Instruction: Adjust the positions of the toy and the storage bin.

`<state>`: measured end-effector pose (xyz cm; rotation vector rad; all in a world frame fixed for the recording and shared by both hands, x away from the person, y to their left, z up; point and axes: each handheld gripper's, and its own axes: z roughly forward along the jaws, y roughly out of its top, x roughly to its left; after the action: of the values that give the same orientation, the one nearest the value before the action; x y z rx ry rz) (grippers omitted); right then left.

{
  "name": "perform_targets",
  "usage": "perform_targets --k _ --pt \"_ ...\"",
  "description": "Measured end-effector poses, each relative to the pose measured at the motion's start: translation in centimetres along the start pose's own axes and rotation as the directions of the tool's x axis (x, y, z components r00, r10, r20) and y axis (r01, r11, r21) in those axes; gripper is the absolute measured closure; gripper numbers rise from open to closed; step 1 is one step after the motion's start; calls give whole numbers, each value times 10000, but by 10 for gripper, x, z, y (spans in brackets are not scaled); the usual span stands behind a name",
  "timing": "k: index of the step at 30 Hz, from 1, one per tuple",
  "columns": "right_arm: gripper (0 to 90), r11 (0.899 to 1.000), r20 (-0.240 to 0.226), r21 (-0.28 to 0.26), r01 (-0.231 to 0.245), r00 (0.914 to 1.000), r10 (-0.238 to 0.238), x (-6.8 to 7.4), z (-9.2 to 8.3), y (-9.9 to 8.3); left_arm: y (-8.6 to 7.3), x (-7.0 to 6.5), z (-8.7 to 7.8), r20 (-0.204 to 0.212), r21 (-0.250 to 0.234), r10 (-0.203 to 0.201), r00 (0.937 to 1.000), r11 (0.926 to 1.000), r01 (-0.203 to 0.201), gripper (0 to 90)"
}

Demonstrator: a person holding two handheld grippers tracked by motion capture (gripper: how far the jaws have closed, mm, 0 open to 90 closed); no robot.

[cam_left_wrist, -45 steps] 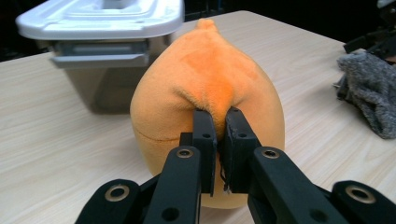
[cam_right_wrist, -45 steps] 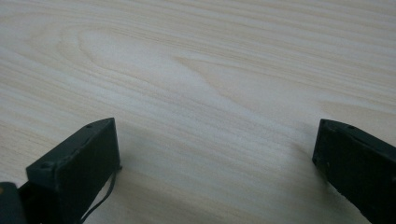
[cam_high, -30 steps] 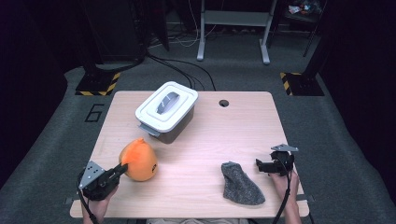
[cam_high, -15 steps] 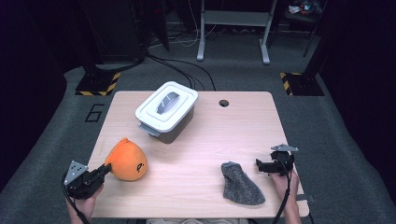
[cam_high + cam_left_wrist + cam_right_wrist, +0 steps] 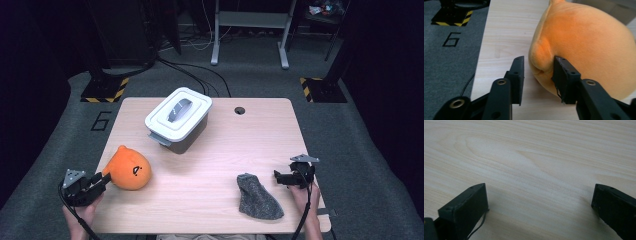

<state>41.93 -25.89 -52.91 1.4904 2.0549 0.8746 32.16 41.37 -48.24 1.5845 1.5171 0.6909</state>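
High view: orange plush toy [image 5: 128, 168] is seen lying near the surface's [image 5: 220, 150] front-left corner. Left gripper [image 5: 100, 180] is placed at the toy's near side, jaws just opened to a narrow gap; one jaw touches the plush, nothing is clamped. Right gripper [image 5: 276, 176], near the front-right edge beside a grey sock [image 5: 257, 197], is held wide over bare wood.

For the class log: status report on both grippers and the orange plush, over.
Left gripper jaws just opening, plush toy touching one pad, not clamped. Right gripper open over bare table. Nothing in the way.
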Motion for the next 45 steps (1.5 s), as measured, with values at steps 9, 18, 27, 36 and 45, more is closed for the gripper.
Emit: perform_targets --k 9,18,27,36,45 --pt "0 10000 2 -4 -2 10000 2 0 0 0 7 7 -10 -41 -71 50 10000 10000 -50 389" --pt "0 10000 0 -1 1 10000 -1 0 0 0 25 -8 -15 488 -184 559 9972 9983 -550 312" --pt "0 10000 0 -3 0 10000 0 0 0 0 52 -41 1 1235 -248 1310 9837 9913 -1289 216" --pt "0 10000 -36 -2 20 10000 -20 0 0 0 83 -70 26 1675 -229 1890 9676 9819 -1879 152" --pt "0 10000 -34 -13 49 10000 -49 0 0 0 110 -88 52 2090 -23 2208 9527 9743 -2253 98"
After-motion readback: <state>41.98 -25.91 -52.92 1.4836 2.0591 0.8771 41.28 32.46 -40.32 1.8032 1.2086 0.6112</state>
